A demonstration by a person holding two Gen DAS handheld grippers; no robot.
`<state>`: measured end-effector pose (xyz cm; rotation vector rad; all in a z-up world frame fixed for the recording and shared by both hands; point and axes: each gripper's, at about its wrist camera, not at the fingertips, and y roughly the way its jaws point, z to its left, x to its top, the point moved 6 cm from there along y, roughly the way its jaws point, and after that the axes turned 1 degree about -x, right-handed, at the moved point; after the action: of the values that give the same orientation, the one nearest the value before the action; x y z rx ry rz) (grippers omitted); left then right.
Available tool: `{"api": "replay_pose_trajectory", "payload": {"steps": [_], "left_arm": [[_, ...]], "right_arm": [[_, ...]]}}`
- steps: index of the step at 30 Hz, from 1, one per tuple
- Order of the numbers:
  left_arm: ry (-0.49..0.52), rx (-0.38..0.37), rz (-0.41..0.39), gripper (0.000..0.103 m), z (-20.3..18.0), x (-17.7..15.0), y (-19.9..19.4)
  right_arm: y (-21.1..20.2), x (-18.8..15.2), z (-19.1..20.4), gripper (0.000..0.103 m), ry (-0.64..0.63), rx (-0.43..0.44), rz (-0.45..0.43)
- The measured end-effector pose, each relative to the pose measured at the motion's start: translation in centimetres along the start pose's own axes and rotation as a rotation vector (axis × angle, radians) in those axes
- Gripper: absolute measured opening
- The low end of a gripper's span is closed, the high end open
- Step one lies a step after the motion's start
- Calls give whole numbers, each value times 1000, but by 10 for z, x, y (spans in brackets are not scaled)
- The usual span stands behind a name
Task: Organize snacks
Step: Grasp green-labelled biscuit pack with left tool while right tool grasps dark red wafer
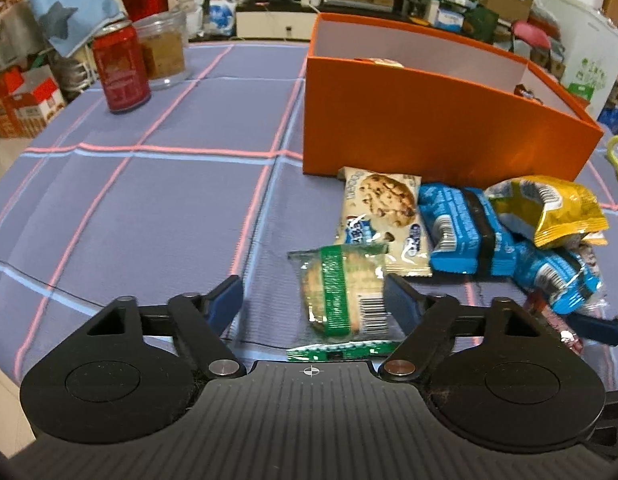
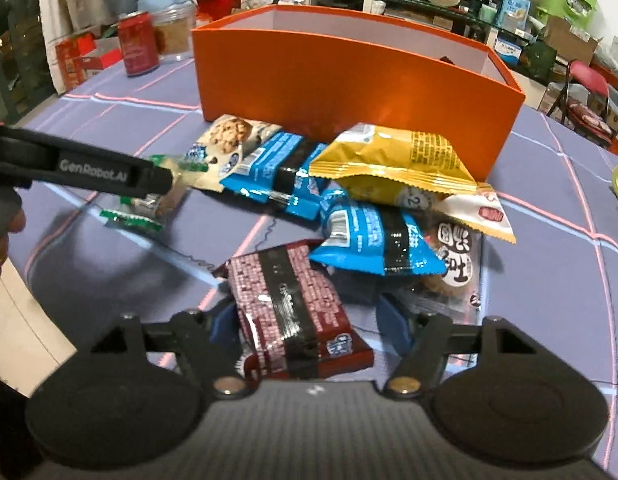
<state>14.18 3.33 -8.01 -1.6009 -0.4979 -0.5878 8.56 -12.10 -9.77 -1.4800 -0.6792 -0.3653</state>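
The left gripper (image 1: 314,294) stands open around a green-banded cookie packet (image 1: 343,294), only its right pad touching. The right gripper (image 2: 307,322) straddles a maroon packet (image 2: 297,312), jaws apart. Beyond lie 2 blue packets (image 2: 277,176) and a yellow bag (image 2: 397,164), then the orange box (image 2: 349,76).

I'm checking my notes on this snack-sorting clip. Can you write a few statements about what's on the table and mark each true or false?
1. The orange box stands behind the loose snacks. True.
2. The green-wrapped biscuit lies between the left hand-held gripper's fingers. True.
3. The right hand-held gripper is over the yellow bag. False: it is over the dark red packet.
4. The red can is inside the box. False: it stands on the tablecloth, off to the left.
5. Two blue packets lie in the pile. True.
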Motion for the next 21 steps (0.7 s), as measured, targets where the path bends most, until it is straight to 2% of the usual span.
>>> {"api": "replay_pose_trajectory", "payload": {"steps": [5, 9, 11, 16, 21], "left_arm": [[2, 2, -9, 49, -2, -1, -2], [17, -46, 13, 47, -14, -5, 1], [43, -32, 16, 46, -18, -5, 5], [72, 13, 24, 28, -22, -8, 11], [75, 7, 25, 23, -24, -9, 11]], "right_arm": [[1, 1, -1, 69, 13, 15, 11], [1, 1, -3, 73, 8, 24, 16], [2, 1, -3, 75, 6, 25, 16], [2, 1, -4, 74, 4, 34, 16], [1, -1, -7, 71, 14, 42, 8]]}}
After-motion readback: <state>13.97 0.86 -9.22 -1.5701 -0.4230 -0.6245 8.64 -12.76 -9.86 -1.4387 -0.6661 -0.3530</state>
